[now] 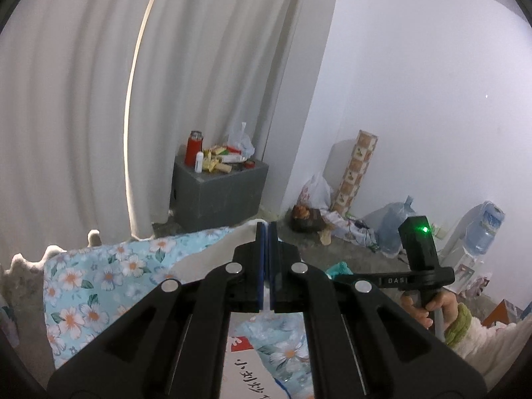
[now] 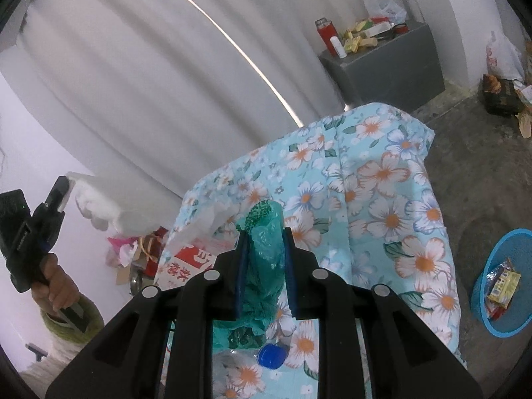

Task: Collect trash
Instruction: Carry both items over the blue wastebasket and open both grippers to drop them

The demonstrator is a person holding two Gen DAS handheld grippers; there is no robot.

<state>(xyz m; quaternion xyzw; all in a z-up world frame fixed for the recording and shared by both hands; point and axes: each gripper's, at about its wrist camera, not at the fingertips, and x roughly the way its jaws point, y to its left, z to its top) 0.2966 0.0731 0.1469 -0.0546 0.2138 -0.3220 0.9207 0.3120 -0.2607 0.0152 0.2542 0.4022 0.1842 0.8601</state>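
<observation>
Crumpled green plastic bag [image 2: 266, 259] pinched in right gripper [image 2: 264, 266] jaws; left gripper [image 1: 266, 266] jaws shut, empty; blue basket [image 2: 518, 326] at four o'clock.

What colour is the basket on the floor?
Blue basket, best seen in the right wrist view.

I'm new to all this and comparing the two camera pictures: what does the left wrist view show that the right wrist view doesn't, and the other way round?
Only the left wrist view shows the water jugs by the wall and a tall patterned box.

Only the right wrist view shows the blue basket with wrappers inside, a blue bottle cap, and a green plastic bag pinched in the right hand-held gripper.

Both show the flowered cloth, the white curtain, and the grey box with a red flask on top.
</observation>
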